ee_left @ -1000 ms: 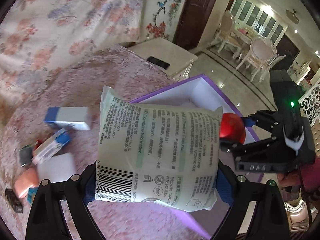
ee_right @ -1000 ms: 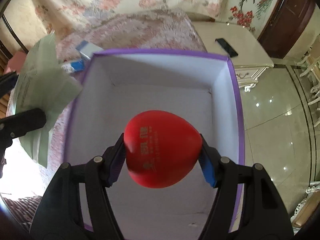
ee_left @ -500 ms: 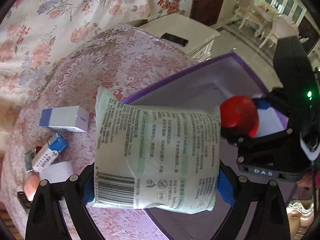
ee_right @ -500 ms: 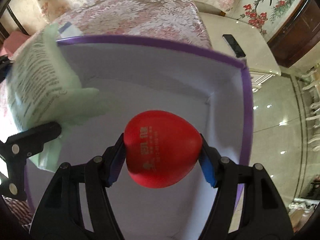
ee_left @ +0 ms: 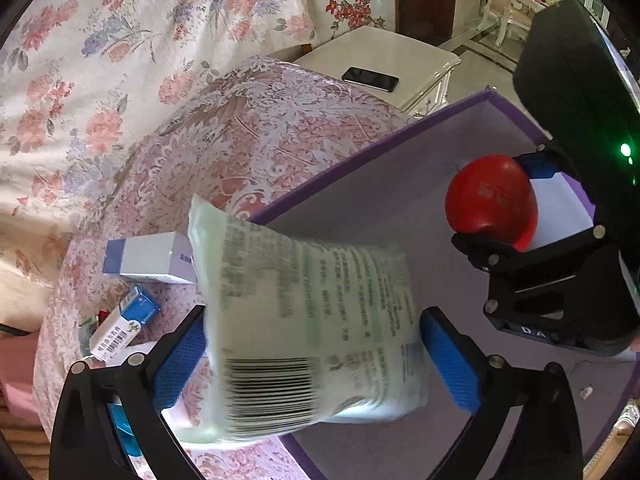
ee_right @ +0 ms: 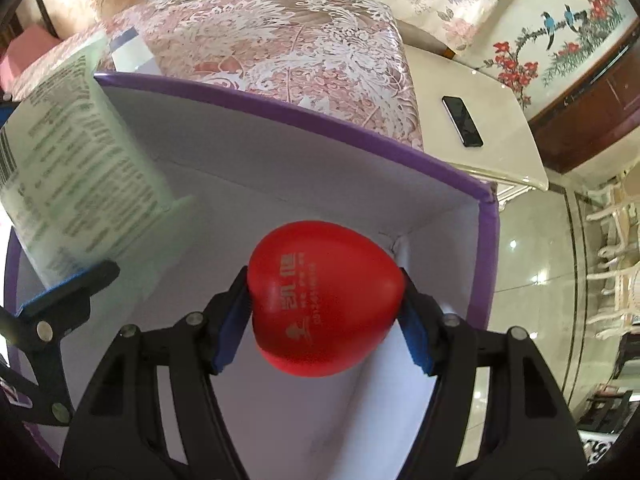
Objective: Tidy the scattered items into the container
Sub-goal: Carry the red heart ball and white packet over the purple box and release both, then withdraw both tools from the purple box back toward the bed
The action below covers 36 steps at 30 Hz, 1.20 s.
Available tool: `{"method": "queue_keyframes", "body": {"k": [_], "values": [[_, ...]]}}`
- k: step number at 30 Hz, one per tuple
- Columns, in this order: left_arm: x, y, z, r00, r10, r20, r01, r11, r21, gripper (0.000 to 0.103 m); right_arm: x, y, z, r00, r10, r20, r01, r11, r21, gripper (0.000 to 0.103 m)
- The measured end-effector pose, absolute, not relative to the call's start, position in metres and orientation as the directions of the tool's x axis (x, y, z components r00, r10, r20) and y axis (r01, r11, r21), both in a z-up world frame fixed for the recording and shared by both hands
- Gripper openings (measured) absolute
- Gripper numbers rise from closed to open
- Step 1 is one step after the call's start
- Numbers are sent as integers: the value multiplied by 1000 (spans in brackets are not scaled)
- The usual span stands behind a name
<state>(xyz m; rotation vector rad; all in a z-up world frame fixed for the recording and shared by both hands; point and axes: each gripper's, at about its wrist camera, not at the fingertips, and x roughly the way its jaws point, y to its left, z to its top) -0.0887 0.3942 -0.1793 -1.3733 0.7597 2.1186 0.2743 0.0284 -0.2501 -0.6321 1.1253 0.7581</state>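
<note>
Main risk: the pale green packet (ee_left: 308, 328) hangs half over the near wall of the purple box (ee_left: 360, 160), not fully inside. It looks motion-blurred and tilted between the pads, so I'd guess it is slipping or already let go. If it drops from here it may catch the rim and land outside on the lace-covered bed (ee_left: 260, 128). Cause: release point too close to the box edge, plus a soft bag that folds.

Second risk: both grippers crowd the same box. The right gripper (ee_right: 326, 300) sits near the far right corner, the left one at the near left wall; any sideways swing and they could clip each other or nudge the box toward the bed edge.

Left gripper (ee_left: 312, 356): spread wide, blue pads apart. The left pad seems to touch the packet and the right pad looks just clear of it. Can't tell if it's really clamping.

Right gripper: closed part-way on the red heart-shaped squeeze toy (ee_right: 324, 300), pads pressing both flanks, held above the white box floor and not touching it.

Still outside, on the bed left of the box: a blue-and-white carton (ee_left: 148, 258) and a smaller blue medicine box (ee_left: 124, 328).
</note>
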Motion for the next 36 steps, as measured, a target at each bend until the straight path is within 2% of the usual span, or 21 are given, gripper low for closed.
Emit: {"method": "queue_keyframes", "body": {"k": [6,10,23,36], "values": [[-92,397,-182,-385,88,-919,-652,-730,203,103,277,31,-250,246,197,-949,-806,585,-87,72],[-93,396,-181,-383,97,-919,-648,-737,192,103,279,29,-248,255,197,-947,-805,586,-95,80],[-79,403,-156,-401,191,-896,-683,-715,153,103,283,10,-227,256,281,-925,-779,627,-26,83],[-64,393,-141,-410,217,-886,-686,-714,143,103,266,-2,-211,285,266,-921,-759,649,-47,83]]}}
